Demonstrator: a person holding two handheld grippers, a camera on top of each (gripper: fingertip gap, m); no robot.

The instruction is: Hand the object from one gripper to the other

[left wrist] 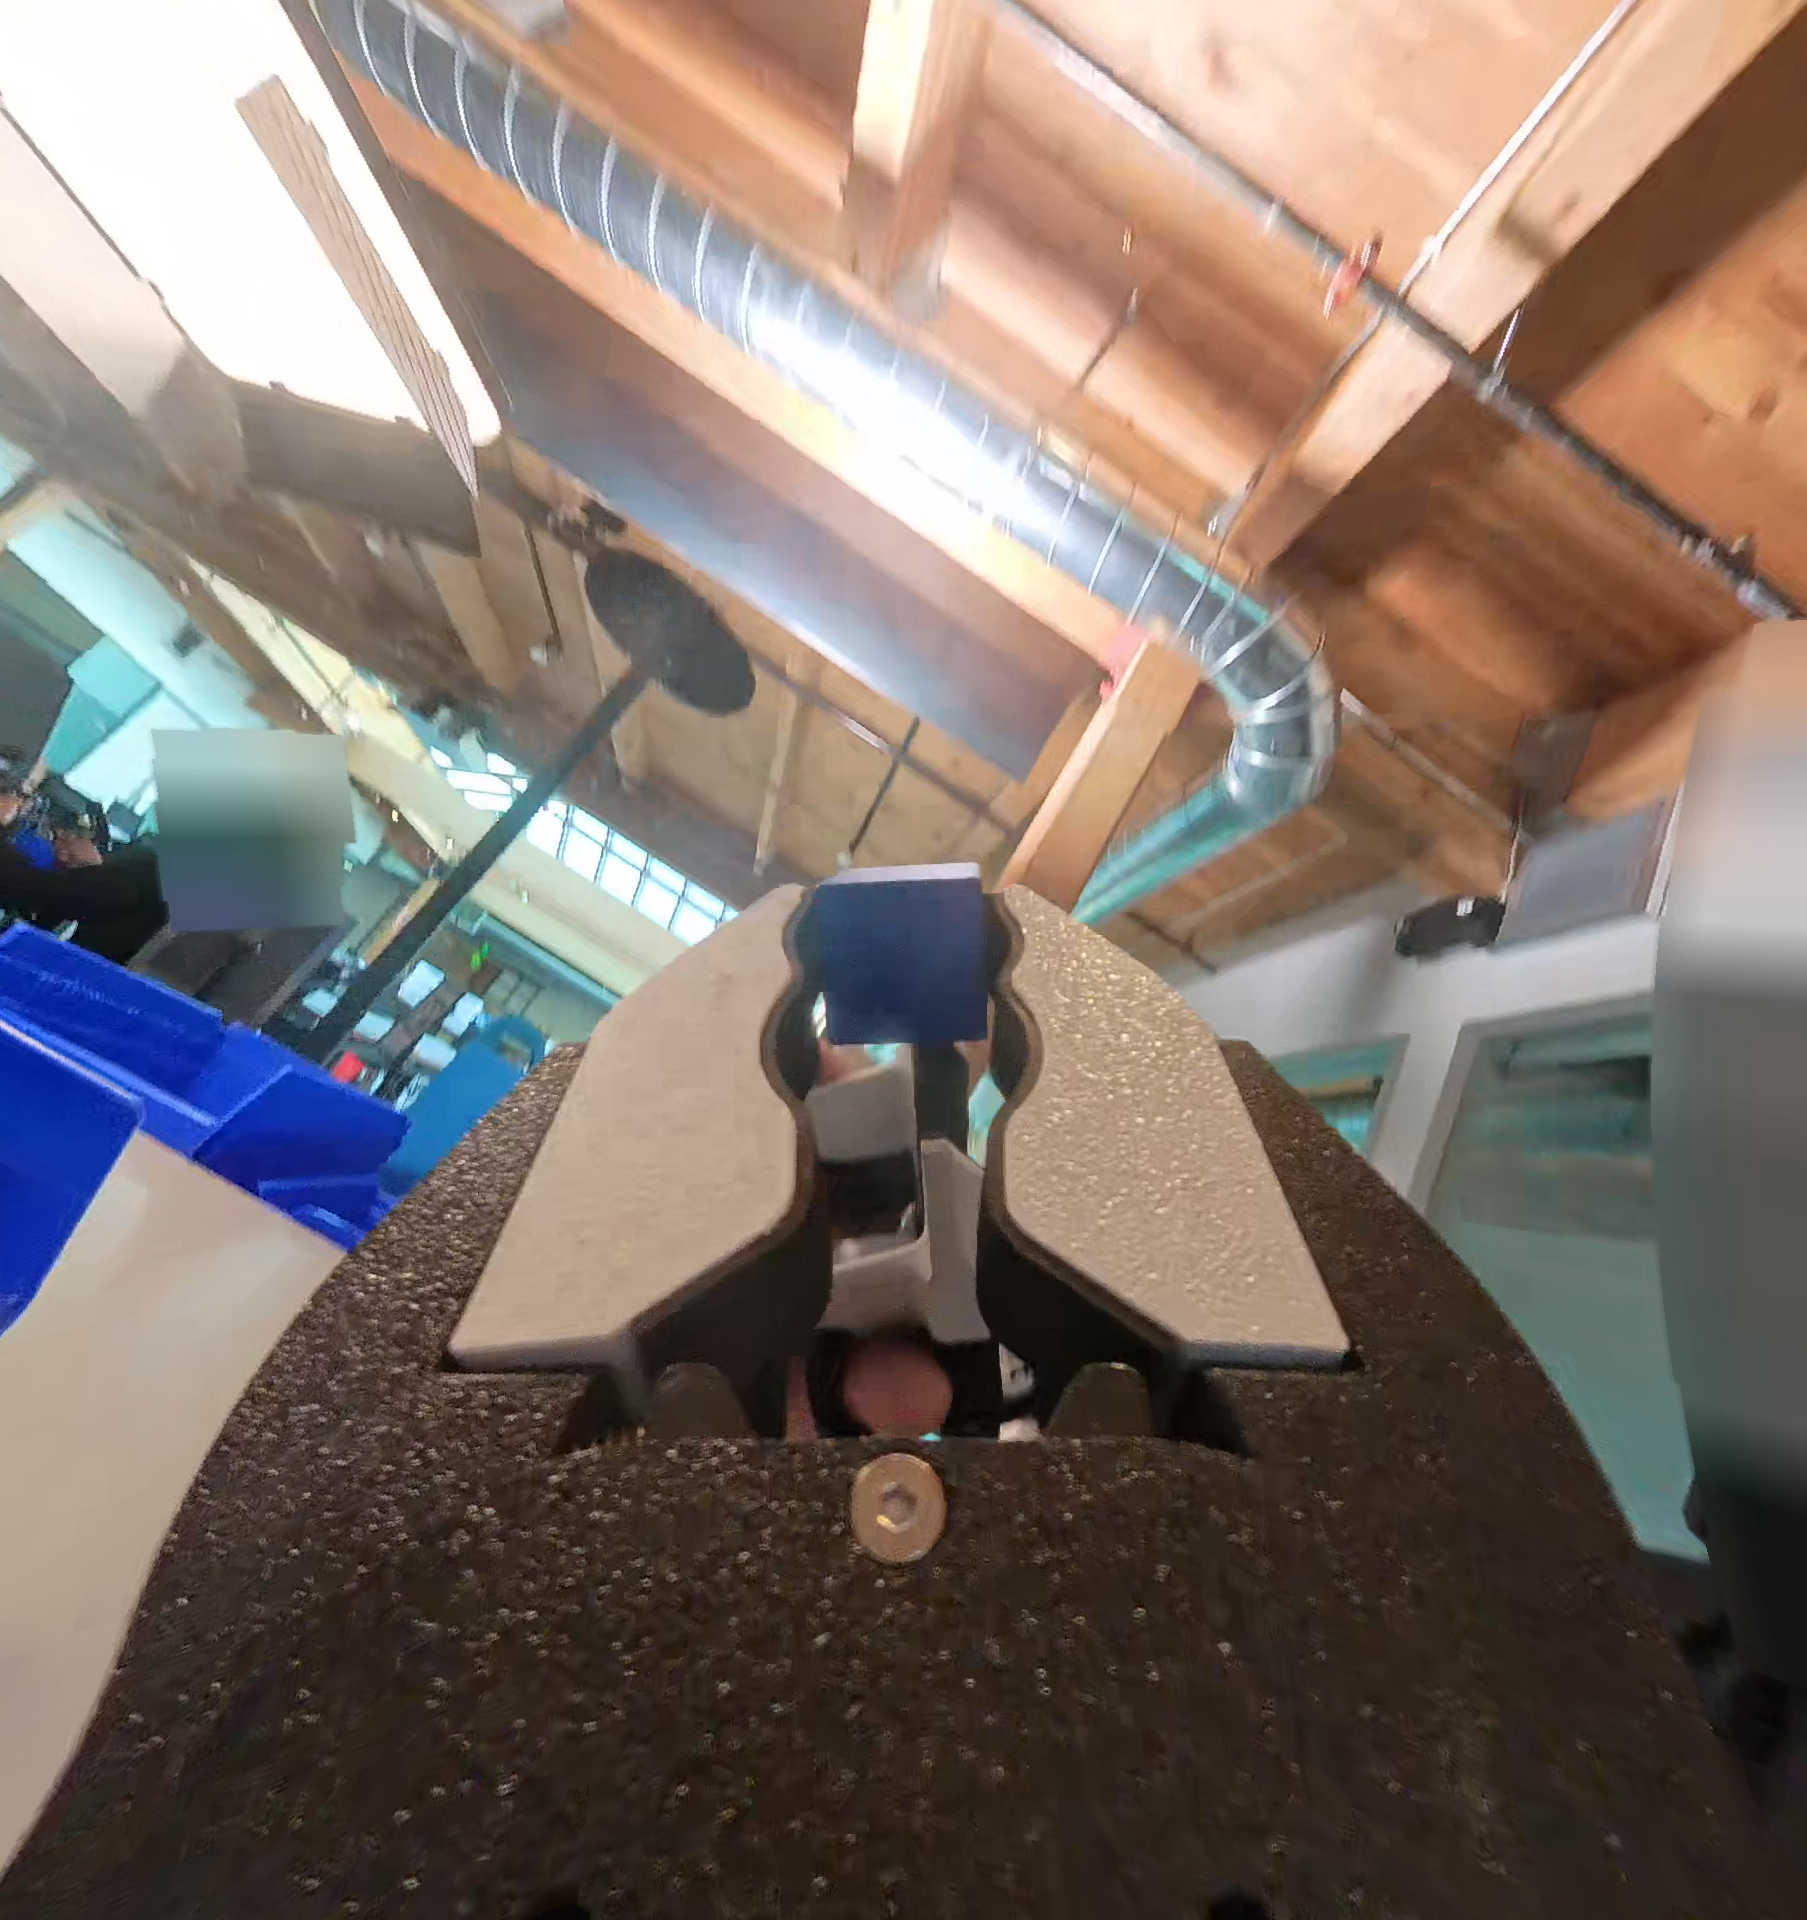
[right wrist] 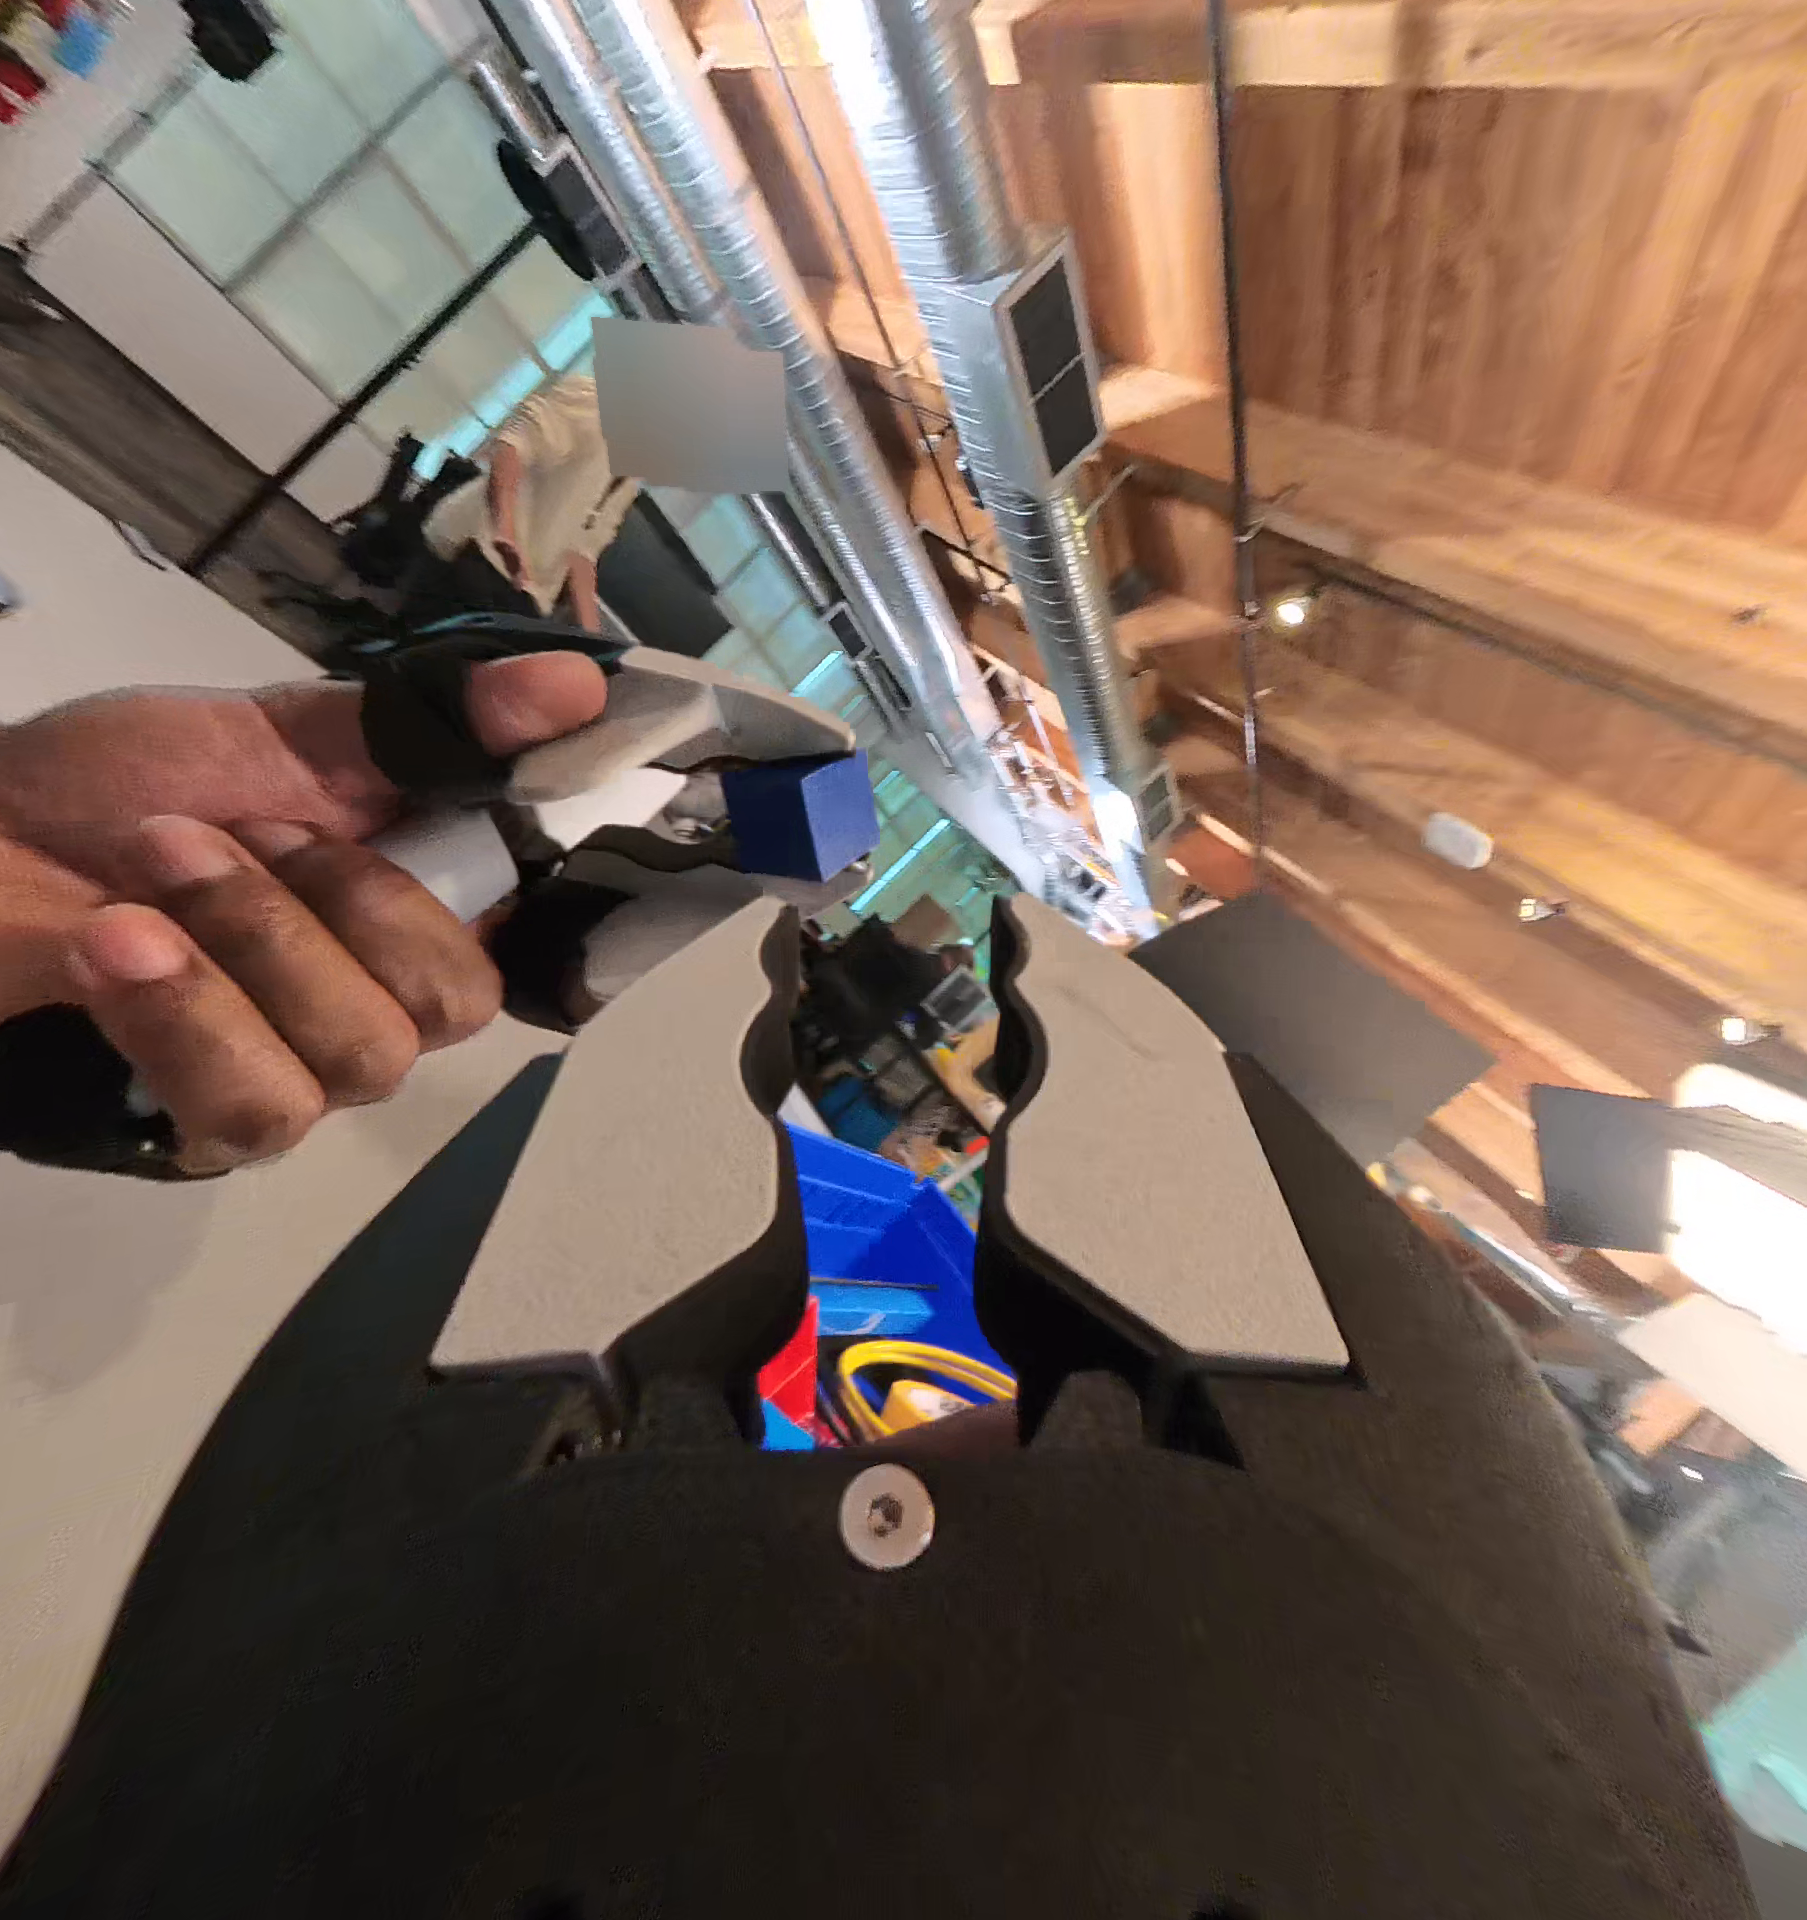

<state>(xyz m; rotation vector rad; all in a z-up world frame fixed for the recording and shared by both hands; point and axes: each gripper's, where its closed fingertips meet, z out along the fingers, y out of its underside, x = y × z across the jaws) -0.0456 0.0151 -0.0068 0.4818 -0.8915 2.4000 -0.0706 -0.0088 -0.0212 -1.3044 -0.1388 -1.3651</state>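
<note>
We grip the blue block [left wrist: 897, 954] in our left tongs [left wrist: 897, 914], a hand [right wrist: 203, 904] wrapped round the handle. Our right tongs [right wrist: 894, 920] gape empty just below the block, both raised toward the ceiling beams [right wrist: 1501, 312].

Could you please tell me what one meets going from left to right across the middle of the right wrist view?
Person's hand gripping a handle → small blue cube-shaped block held in the left gripper fingers → silver ribbed ventilation duct → wooden plank ceiling.
</note>
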